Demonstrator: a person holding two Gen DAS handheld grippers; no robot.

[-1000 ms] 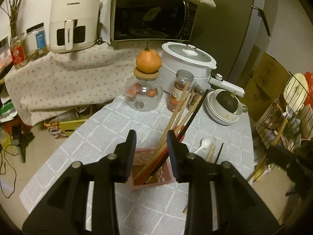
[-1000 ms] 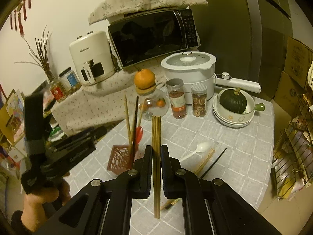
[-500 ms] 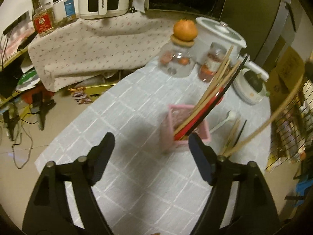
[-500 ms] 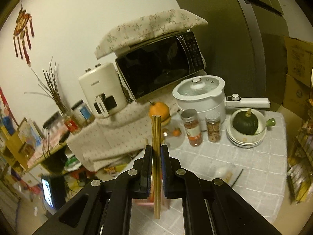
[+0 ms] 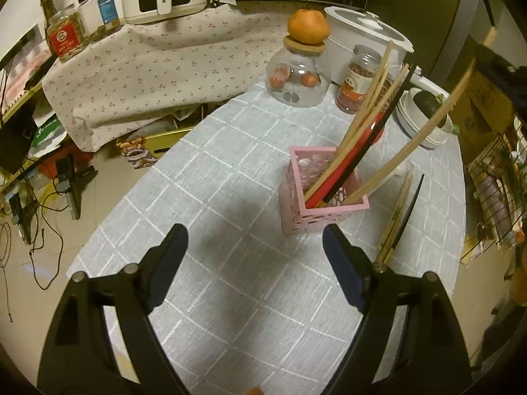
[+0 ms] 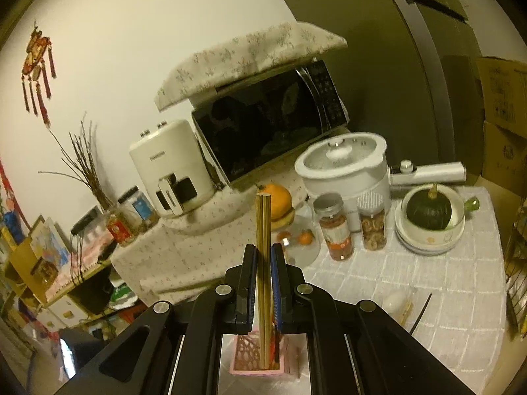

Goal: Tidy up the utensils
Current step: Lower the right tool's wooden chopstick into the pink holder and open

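We had the right gripper (image 6: 263, 283) clamped on a pair of chopsticks (image 6: 263, 230), tips already inside the pink holder (image 5: 316, 194) for a straight drop, while the left gripper (image 5: 255, 243), jaws just opened and empty, stood clear of it.

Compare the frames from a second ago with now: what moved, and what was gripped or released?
The left gripper let go of the pink holder and drew back; its jaws have just been opening and nothing is between them. The right gripper, shut on the bamboo chopsticks, carried them over so their tips now dip into the holder. The chopsticks on the table and the jars stayed put.
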